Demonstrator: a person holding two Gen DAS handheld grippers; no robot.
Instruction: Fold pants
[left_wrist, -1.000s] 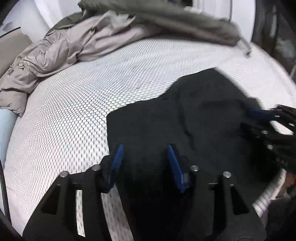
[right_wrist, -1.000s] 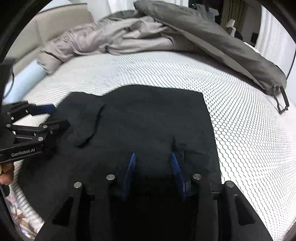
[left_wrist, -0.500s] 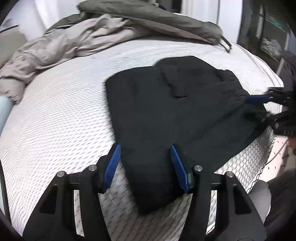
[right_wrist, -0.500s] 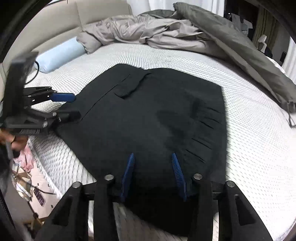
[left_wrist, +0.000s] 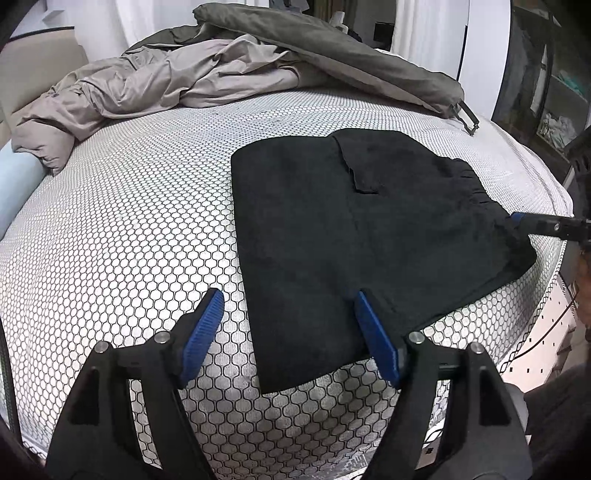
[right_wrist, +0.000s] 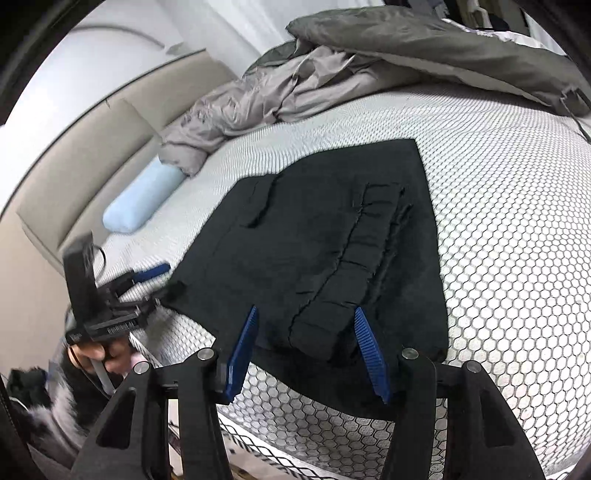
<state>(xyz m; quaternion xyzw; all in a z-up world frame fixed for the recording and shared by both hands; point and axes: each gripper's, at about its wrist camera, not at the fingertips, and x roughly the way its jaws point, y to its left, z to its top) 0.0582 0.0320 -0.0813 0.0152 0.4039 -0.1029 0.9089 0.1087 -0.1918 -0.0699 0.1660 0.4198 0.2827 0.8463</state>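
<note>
The black pants (left_wrist: 332, 229) lie folded flat on the honeycomb-patterned mattress (left_wrist: 129, 240), near its front edge. My left gripper (left_wrist: 288, 297) hovers over their near corner, jaws opening, its pads clear of the cloth. At the right edge of the left wrist view, my right gripper (left_wrist: 532, 225) reaches the waistband end. In the right wrist view the pants (right_wrist: 314, 221) show their gathered waistband between the blue pads of my right gripper (right_wrist: 306, 313), jaws opening and not pressing. The left gripper (right_wrist: 170, 278) sits at the pants' left corner, held by a hand.
A crumpled beige and grey duvet (left_wrist: 177, 74) is heaped across the back of the bed, with a black buckle (left_wrist: 466, 118) at its end. A light blue pillow (right_wrist: 142, 197) lies by the beige headboard (right_wrist: 92, 155). The mattress edge drops off just beneath both grippers.
Both grippers have drawn back from the pants toward the bed's edge and their jaws have widened. The pants now lie flat and are seen almost whole.
</note>
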